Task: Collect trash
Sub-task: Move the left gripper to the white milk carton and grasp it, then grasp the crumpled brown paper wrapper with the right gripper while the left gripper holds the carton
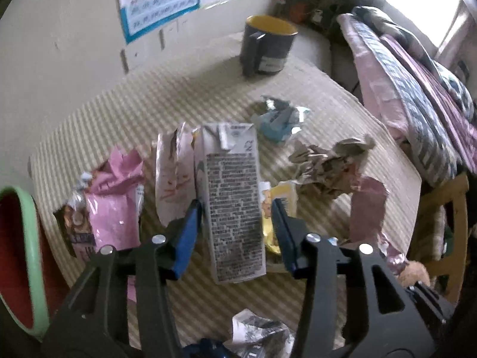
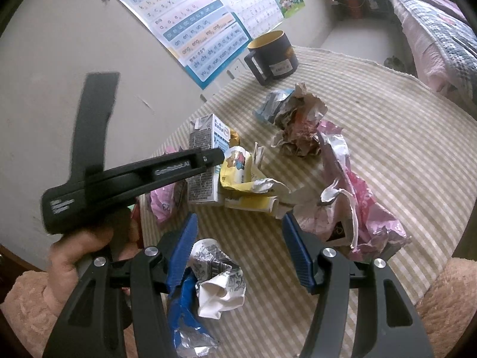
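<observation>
A white drink carton (image 1: pixel 235 208) with a block of black print stands on the striped tablecloth (image 1: pixel 149 104). My left gripper (image 1: pixel 235 226) is open and straddles the carton; a gap shows at the right pad (image 1: pixel 281 229). In the right wrist view the same carton (image 2: pixel 205 149) is partly behind the left tool's black handle (image 2: pixel 134 179), which a hand (image 2: pixel 83 247) holds. My right gripper (image 2: pixel 238 238) is open above a crumpled white printed wrapper (image 2: pixel 220 280) and a blue foil wrapper (image 2: pixel 184 307); its pads touch neither.
More trash lies around: a pink bag (image 1: pixel 110 208), a yellow wrapper (image 2: pixel 238 167), crumpled brown paper (image 1: pixel 328 161), a blue foil scrap (image 1: pixel 277 119). A dark mug (image 1: pixel 268 47) stands at the far edge. A green-rimmed red bin (image 1: pixel 18 253) is at the left, a bed (image 1: pixel 417 89) at the right.
</observation>
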`<action>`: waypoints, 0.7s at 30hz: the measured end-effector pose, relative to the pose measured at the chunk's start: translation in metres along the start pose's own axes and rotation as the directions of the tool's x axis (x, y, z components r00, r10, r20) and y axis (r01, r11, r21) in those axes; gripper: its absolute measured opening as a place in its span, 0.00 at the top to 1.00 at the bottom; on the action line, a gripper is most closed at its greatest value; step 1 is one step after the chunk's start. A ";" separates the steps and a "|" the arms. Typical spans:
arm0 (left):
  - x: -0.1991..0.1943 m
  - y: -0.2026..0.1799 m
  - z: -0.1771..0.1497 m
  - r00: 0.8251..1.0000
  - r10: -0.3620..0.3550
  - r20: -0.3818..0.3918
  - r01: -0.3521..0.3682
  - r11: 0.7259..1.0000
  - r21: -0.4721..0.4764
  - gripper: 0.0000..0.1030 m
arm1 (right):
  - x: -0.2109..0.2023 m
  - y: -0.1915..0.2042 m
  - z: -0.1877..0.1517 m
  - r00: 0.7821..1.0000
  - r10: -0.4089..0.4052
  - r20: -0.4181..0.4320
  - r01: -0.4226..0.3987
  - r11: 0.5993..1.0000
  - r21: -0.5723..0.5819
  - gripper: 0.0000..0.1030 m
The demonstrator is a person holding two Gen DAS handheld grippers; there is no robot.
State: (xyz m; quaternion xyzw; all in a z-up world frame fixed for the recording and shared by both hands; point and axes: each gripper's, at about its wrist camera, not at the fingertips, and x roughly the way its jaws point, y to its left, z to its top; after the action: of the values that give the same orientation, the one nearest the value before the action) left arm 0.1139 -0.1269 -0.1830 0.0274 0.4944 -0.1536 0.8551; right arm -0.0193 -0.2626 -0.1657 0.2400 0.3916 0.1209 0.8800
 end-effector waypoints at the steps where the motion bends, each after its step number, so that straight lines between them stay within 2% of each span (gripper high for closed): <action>1: 0.002 0.005 0.000 1.000 -0.008 -0.001 0.008 1.000 -0.025 0.61 | 0.000 0.000 0.000 1.000 0.000 0.002 0.000 1.000 0.001 0.43; 3: 0.000 0.009 -0.001 1.000 -0.019 0.008 0.019 0.999 -0.037 0.62 | 0.001 -0.002 0.000 1.000 -0.001 0.000 0.001 1.000 0.006 0.43; 5: -0.011 0.011 -0.003 0.998 -0.009 0.055 0.010 0.999 -0.031 0.62 | 0.002 -0.003 0.000 1.000 -0.003 -0.005 0.003 1.000 0.008 0.43; 9: -0.040 0.016 -0.011 0.993 -0.034 0.113 0.038 0.999 -0.025 0.62 | 0.001 -0.002 0.001 1.000 -0.004 -0.001 0.004 1.000 0.005 0.43; 15: -0.072 0.028 -0.042 0.992 -0.033 0.123 0.035 0.999 -0.011 0.62 | -0.006 -0.002 0.015 0.999 -0.004 0.032 0.004 1.000 -0.005 0.43; 18: -0.083 0.038 -0.058 0.993 -0.038 0.115 0.042 0.999 -0.035 0.62 | -0.013 -0.001 0.038 0.995 -0.048 0.089 0.052 0.997 -0.048 0.43; 21: -0.093 0.043 -0.066 0.992 -0.017 0.128 0.022 0.999 -0.036 0.62 | -0.006 -0.003 0.065 0.984 -0.130 0.118 0.141 0.986 -0.085 0.43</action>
State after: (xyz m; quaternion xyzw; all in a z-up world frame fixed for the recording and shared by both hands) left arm 0.0275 -0.0512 -0.1419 -0.0032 0.4416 -0.1543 0.8839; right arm 0.0255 -0.2888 -0.1265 0.1779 0.3508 0.0651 0.9171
